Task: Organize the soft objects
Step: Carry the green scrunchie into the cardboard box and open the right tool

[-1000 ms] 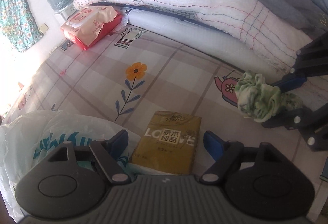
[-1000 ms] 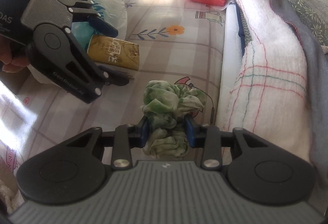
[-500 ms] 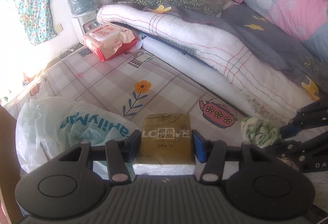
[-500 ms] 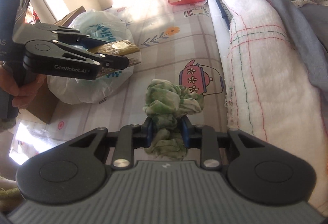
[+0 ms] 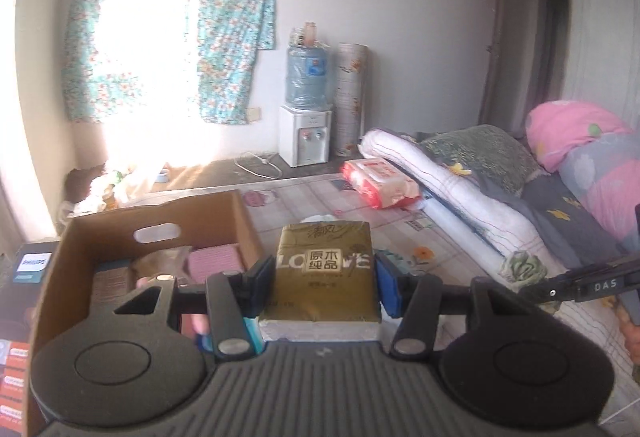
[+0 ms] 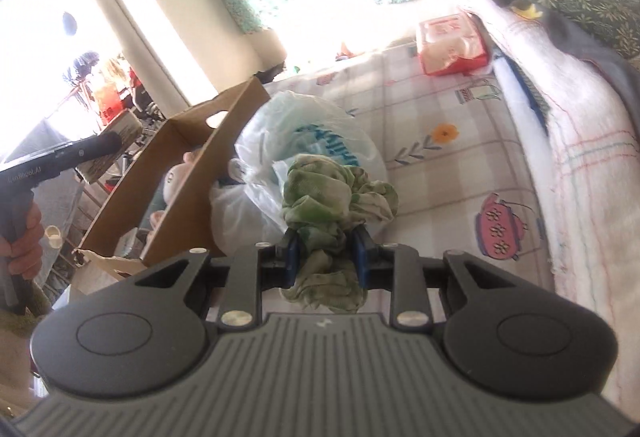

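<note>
One tissue pack point(image 5: 325, 269), one green cloth point(image 6: 334, 197), one cardboard box point(image 5: 160, 221), one plastic bag point(image 6: 308, 129), one wipes pack point(image 5: 380, 179), one water jug point(image 5: 307, 77) and two grippers, left point(image 5: 325, 283) and right point(image 6: 326, 257), are showing.

tissue pack point(image 5: 325, 269) gripped, lifted, scrunchie point(image 6: 332, 197) raised

Daylight floods through the window behind the turquoise floral cloth curtain point(image 5: 172, 33), far ahead of the left gripper point(image 5: 324, 277), and blows out to white. Ahead of the right gripper point(image 6: 325, 257) the same glare washes the checked bedsheet point(image 6: 432, 97). Both views are soft, with fisheye bending and dark corners.
</note>
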The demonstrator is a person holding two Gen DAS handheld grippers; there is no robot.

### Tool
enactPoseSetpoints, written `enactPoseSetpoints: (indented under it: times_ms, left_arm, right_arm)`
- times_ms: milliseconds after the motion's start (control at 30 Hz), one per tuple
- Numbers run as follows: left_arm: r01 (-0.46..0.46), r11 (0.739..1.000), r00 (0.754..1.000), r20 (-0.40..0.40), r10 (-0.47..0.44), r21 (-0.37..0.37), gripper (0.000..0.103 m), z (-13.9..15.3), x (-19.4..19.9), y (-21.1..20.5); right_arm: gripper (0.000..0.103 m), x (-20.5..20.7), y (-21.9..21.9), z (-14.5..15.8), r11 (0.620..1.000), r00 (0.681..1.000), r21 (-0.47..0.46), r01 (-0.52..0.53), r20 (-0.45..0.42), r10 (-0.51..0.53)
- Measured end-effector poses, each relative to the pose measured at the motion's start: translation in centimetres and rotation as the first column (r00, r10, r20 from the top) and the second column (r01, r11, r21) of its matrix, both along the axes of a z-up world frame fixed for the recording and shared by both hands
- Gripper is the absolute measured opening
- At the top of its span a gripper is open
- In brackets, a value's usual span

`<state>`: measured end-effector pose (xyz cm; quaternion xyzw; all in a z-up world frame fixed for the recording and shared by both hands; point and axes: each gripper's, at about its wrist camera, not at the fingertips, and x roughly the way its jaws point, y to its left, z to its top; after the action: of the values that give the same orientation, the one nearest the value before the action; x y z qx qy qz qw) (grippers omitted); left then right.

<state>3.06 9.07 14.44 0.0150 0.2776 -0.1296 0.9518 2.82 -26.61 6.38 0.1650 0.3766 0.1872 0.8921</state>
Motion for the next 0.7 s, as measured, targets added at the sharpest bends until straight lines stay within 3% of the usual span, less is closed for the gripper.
enactPoseSetpoints:
  times_ms: [133, 300, 467, 500, 633, 700]
  left_arm:
    - [-0.086, 0.996, 0.995, -0.052, 0.086, -0.001, 0.054, -1.4, -0.7, 4.4]
    - [-0.062, 0.996, 0.981, -0.189, 0.05, -0.058, 0.054, -5.3, 1.1, 6.0]
    - [-0.059, 0.984, 0.94, -0.342, -0.003, -0.171, 0.054, -9.2, 2.9, 6.9]
    - [-0.07, 0.979, 0.934, -0.356, -0.002, -0.189, 0.054, -9.7, 2.9, 7.0]
    - [-0.032, 0.96, 0.934, -0.351, -0.072, -0.28, 0.073, -10.7, 2.5, 7.3]
    - [-0.019, 0.952, 0.933, -0.348, -0.093, -0.304, 0.073, -10.8, 2.4, 7.4]
  right_arm:
    - [0.026, 3.4, 3.9, 1.3, 0.993, 0.995, 0.073, -0.097, 0.005, 0.097]
    - [0.026, 6.9, 9.6, 2.5, 0.973, 0.981, 0.126, -0.193, 0.01, 0.193]
    - [0.026, 8.7, 13.8, 3.4, 0.963, 0.97, 0.116, -0.243, 0.017, 0.243]
    - [0.026, 8.9, 14.3, 3.6, 0.963, 0.969, 0.108, -0.248, 0.018, 0.247]
    - [0.026, 9.6, 15.4, 4.3, 0.964, 0.968, 0.082, -0.252, 0.009, 0.252]
    - [0.027, 9.9, 15.6, 4.4, 0.965, 0.967, 0.07, -0.254, 0.0, 0.255]
